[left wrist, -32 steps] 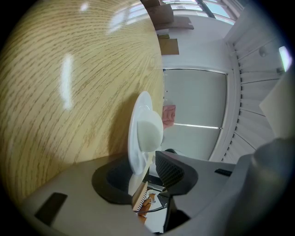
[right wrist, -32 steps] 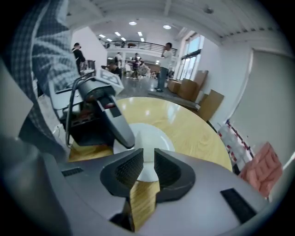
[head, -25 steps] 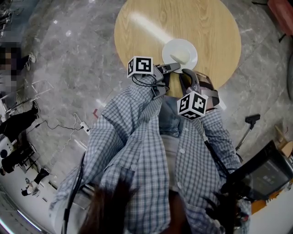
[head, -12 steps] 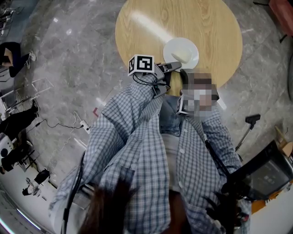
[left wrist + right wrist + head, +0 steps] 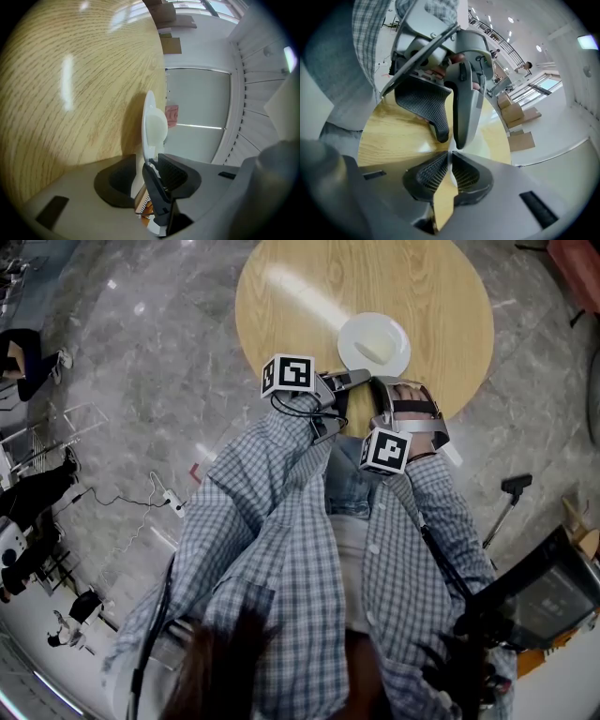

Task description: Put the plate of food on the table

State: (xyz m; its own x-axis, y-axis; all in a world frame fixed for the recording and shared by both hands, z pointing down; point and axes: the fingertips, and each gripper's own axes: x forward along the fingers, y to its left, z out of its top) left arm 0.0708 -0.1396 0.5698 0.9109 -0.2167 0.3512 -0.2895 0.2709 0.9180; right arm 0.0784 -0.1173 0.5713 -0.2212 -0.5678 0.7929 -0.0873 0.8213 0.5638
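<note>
Both of your grippers are clamped on the near rim of the white plate [image 5: 373, 334], with the left gripper [image 5: 361, 377] just beside the right gripper [image 5: 380, 388]. The plate's over the near side of the round wooden table [image 5: 300, 296], with a pale lump of food [image 5: 373, 352] on it. Can't tell if it's touching the wood.

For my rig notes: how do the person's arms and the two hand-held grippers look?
Sleeves: blue-and-white checked shirt. The left hand-held gripper and right hand-held gripper are grey, with black ribbed pads and a white cube bearing black square markers on each. A black cable loops by the left one.
</note>
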